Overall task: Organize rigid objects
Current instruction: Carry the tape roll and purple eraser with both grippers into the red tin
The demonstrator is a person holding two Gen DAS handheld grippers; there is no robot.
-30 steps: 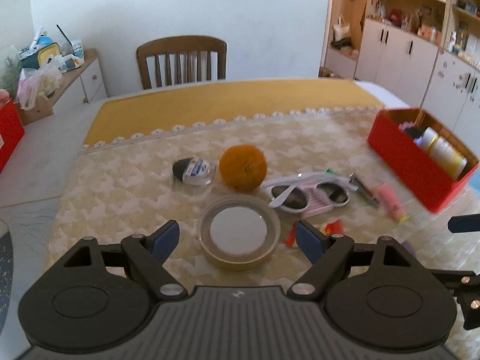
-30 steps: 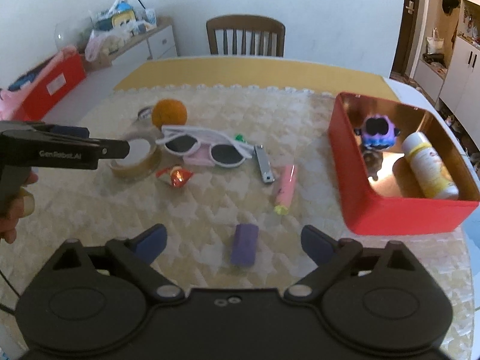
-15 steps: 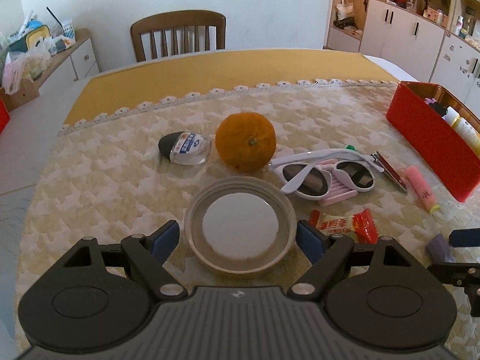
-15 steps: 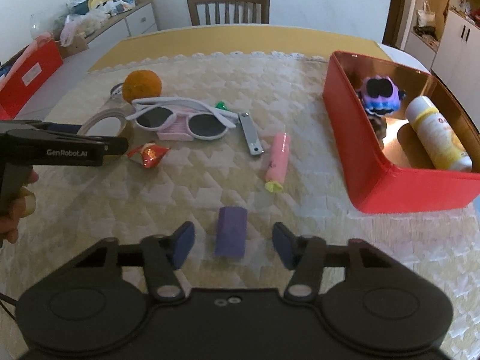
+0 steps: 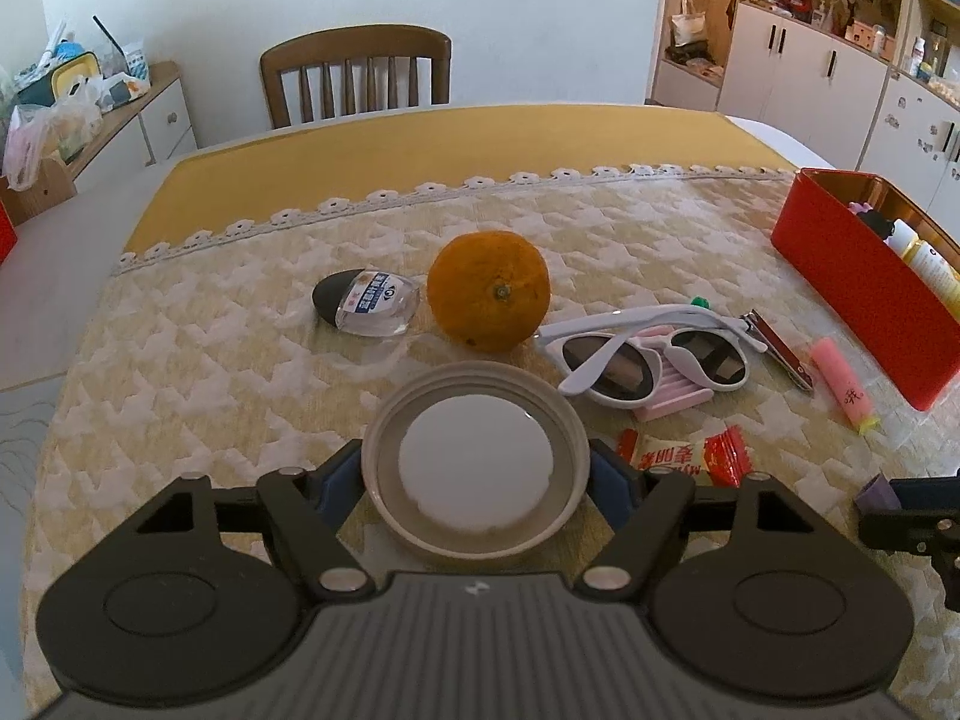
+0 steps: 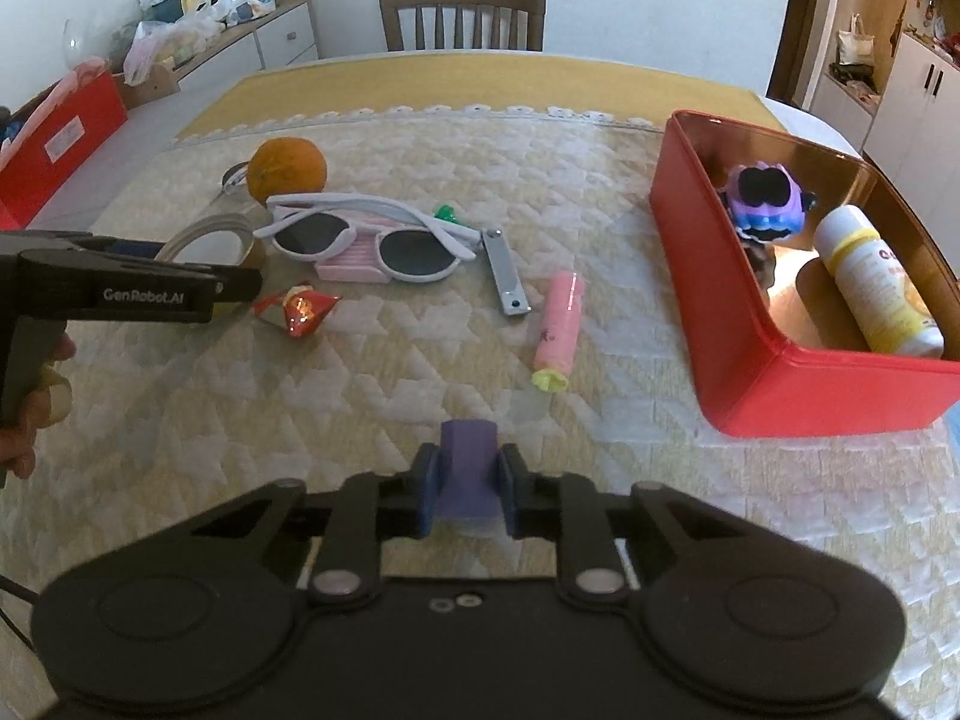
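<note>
Since half a second ago, both of your grippers have closed in: your right gripper [image 6: 465, 495] now has its blue pads [image 6: 425, 495] pressed against the sides of the purple block [image 6: 467, 468], where before they stood well apart with the block lying between them. Your left gripper [image 5: 477, 480] has come forward over the tape roll [image 5: 475, 465], and its pads [image 5: 609, 480] now touch the roll's rim on both sides, so the jaws are clamped on it.

The purple block sits low at the near edge of the quilted tablecloth [image 6: 372, 408], gripped between the right fingers. The tape roll lies flat on the cloth, just in front of the orange [image 5: 489, 291].

Beyond the roll, to the right, the white sunglasses [image 5: 651, 351] rest on a pink ridged pad [image 5: 672, 399]. A nail clipper [image 5: 780, 351] lies just beside them, and a pink tube [image 5: 843, 387] lies further right, near the red tin [image 6: 774, 360]. The tin holds a purple toy [image 6: 765, 204] and a yellow-and-white bottle [image 6: 873, 282]. A red candy wrapper [image 5: 690, 456] lies just right of the roll. Left of the orange lies a small clear bottle with a dark cap [image 5: 372, 303].
</note>
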